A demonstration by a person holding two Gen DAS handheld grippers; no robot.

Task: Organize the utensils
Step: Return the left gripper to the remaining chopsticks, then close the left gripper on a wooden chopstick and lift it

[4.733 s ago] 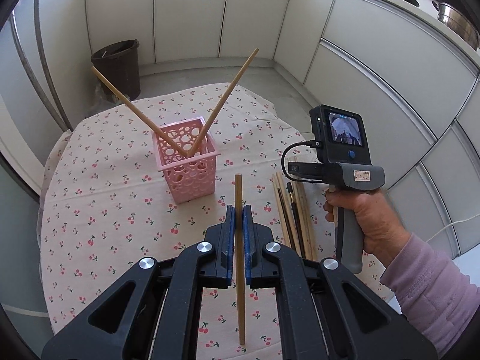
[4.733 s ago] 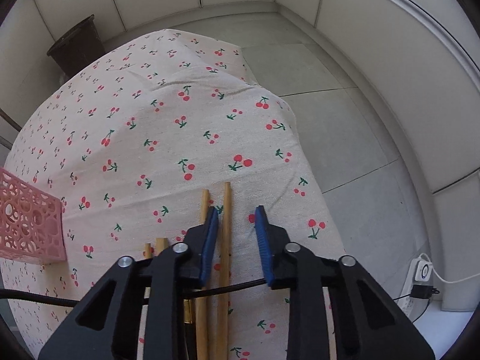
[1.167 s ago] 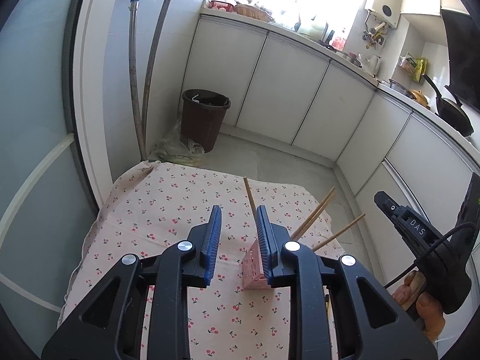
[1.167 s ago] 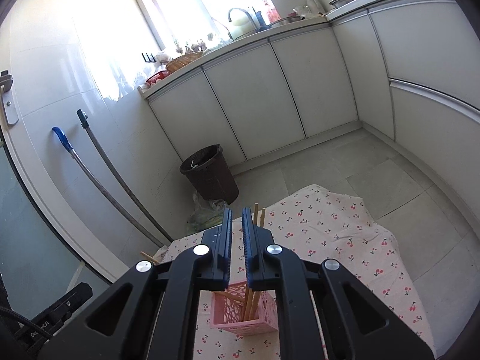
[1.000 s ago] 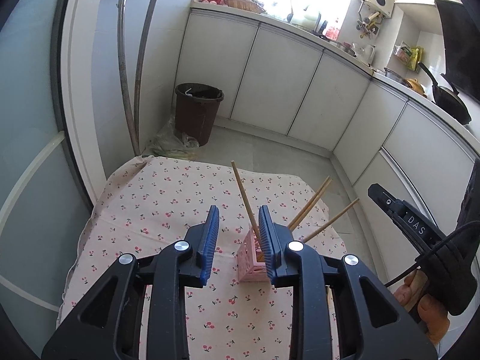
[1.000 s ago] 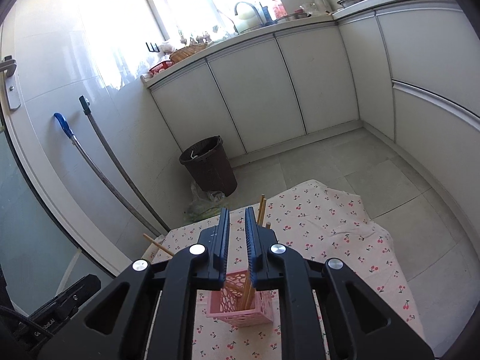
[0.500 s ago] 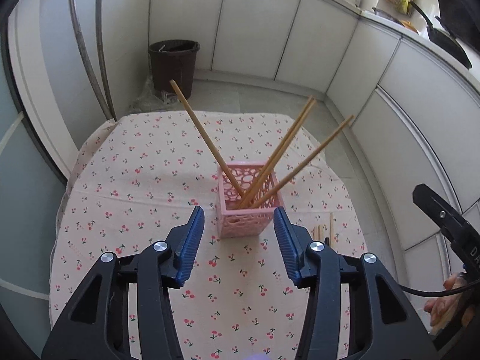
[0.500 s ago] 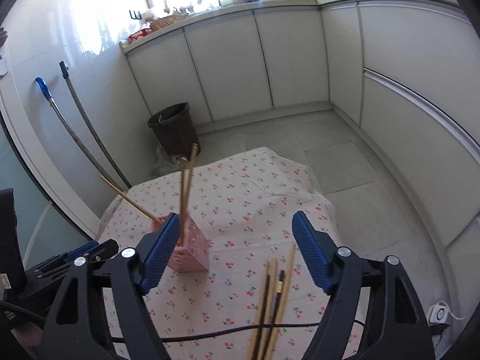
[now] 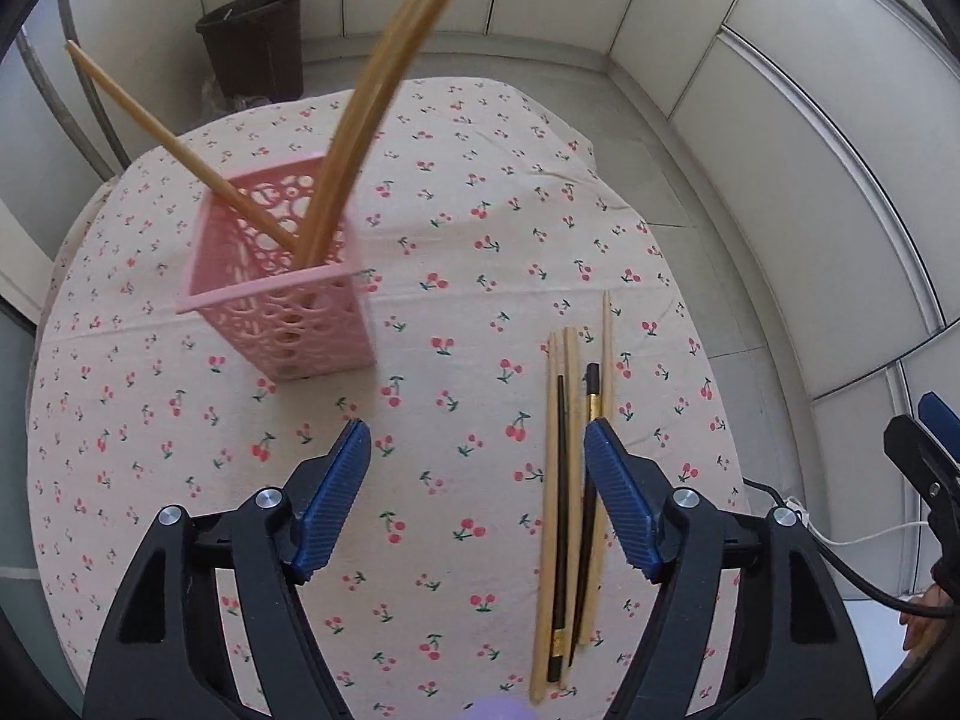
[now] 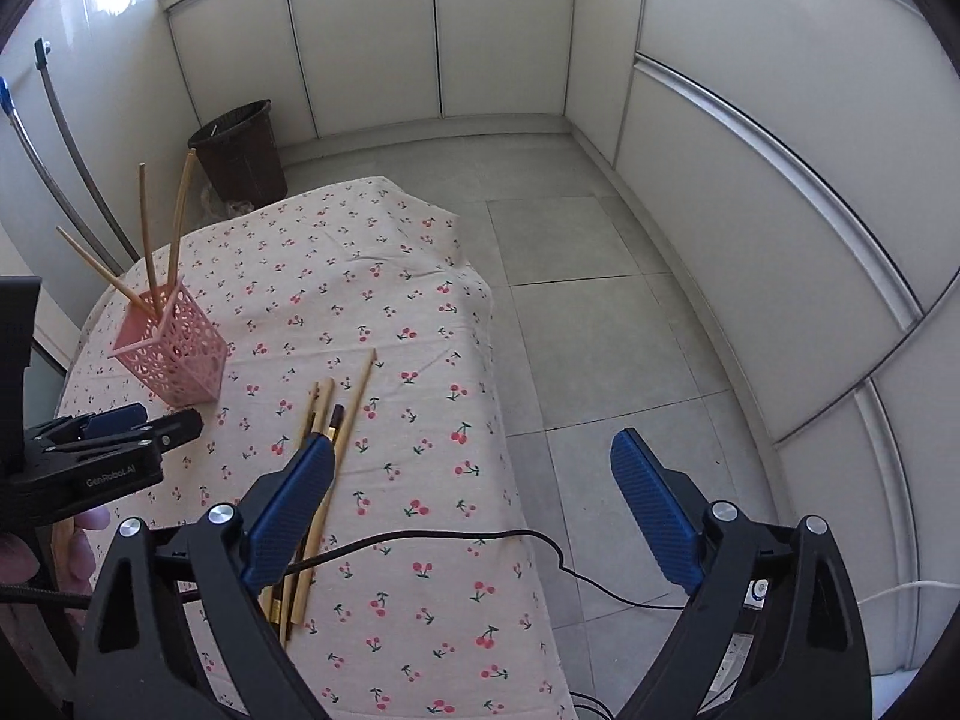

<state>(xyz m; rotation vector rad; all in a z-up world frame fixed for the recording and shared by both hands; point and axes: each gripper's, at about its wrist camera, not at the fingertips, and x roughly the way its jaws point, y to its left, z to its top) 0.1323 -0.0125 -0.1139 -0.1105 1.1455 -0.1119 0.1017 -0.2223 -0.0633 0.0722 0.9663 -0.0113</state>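
Lying in a loose bundle on the cherry-print cloth, lower right of the left wrist view, the remaining chopsticks [image 9: 567,480] wait to be sorted. The pink holder [image 9: 282,294], upper left, already keeps three wooden ones leaning outward. The left hand-held gripper [image 9: 477,498] hangs wide and empty just beside the bundle. The right hand-held gripper [image 10: 474,516] is also wide and empty, over the counter [image 10: 420,276] edge. The next move, I judge, is to close on one stick.

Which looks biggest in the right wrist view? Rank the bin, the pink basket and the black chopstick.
1. Bin
2. Pink basket, close to the bin; it sits nearer the camera, so unsure.
3. Black chopstick, partly hidden.
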